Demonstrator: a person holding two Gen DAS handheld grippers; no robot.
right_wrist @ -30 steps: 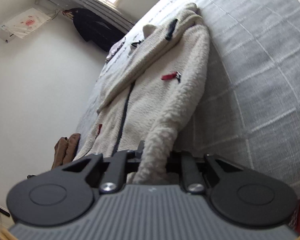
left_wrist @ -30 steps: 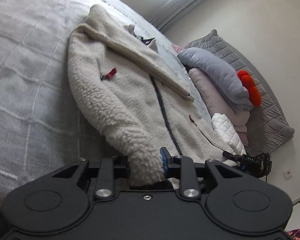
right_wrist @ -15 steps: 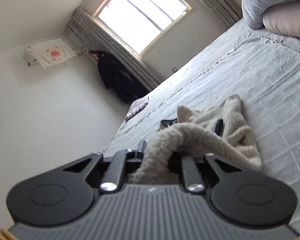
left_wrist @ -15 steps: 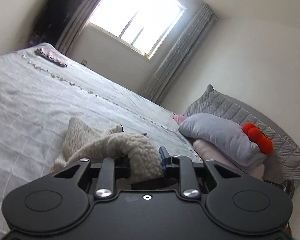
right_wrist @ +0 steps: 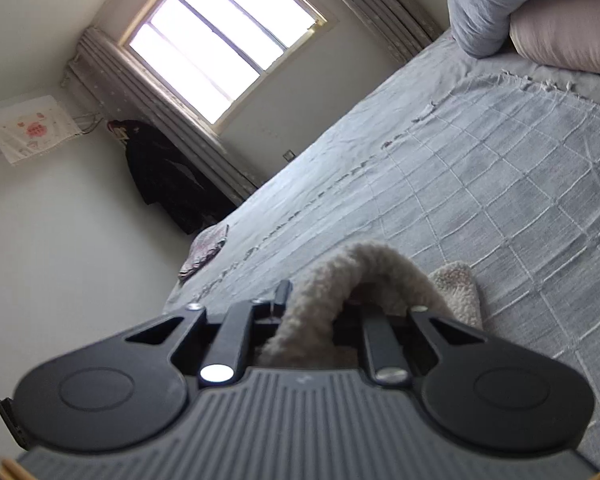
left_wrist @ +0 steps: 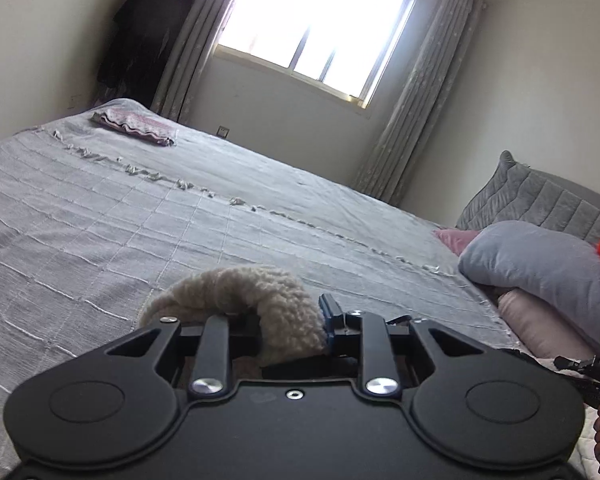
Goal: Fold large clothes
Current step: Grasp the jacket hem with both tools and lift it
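The cream fleece jacket bunches up between the jaws of my left gripper, which is shut on its hem. In the right wrist view the same jacket arches out of my right gripper, which is shut on the hem too. A further bit of the fleece lies on the bed just beyond it. Most of the jacket is hidden under both grippers. Both cameras look low across the grey bedspread toward the window.
A folded pink cloth lies at the bed's far corner. A grey-blue pillow over a pink one lies at the right by the grey headboard. A dark coat hangs by the curtains. The right gripper shows at the left wrist view's right edge.
Both grippers have carried the jacket hem forward over the spread-out jacket and tilted up. The laid-out jacket body has dropped out of view below them.
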